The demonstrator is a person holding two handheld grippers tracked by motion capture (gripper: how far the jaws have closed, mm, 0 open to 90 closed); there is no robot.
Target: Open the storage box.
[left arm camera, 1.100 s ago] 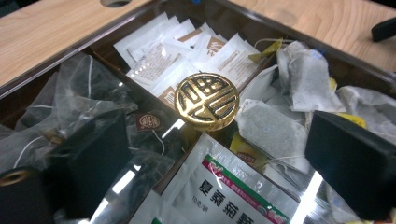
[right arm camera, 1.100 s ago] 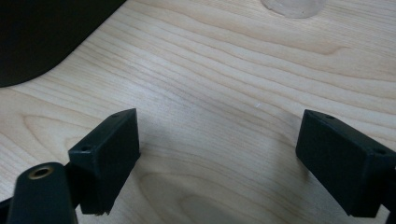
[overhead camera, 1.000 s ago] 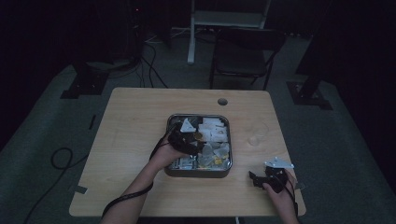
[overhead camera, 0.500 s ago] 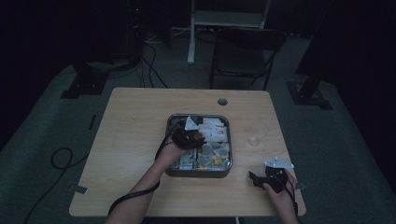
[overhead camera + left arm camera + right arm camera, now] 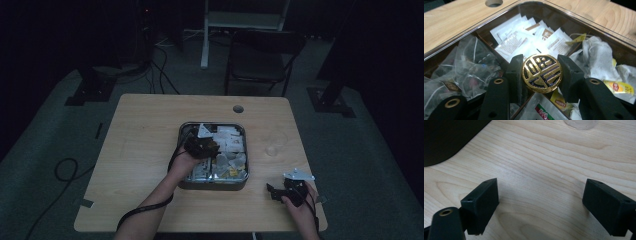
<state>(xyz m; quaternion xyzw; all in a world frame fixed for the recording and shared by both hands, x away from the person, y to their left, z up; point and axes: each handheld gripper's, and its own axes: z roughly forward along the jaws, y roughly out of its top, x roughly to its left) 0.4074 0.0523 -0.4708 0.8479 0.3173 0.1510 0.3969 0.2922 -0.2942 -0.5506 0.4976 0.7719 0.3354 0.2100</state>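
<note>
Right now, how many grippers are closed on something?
1. The left gripper is clamped on the gold knob of the box's clear lid; the right gripper is open over bare table.

High view: camera was fixed above the person's side of the table [image 5: 150,130], looking forward and down from well back, taking in the whole tabletop, the box [image 5: 213,186] at its middle, and the floor and chair beyond. Left gripper view: camera rode on the left gripper [image 5: 542,75], looking close along its jaws into the same box [image 5: 584,18], whose gold knob [image 5: 542,73] sat between the pads. Right gripper view: camera rode on the right gripper [image 5: 540,202], facing steeply down and very near bare tabletop [image 5: 544,157], the same surface seen from above.
</note>
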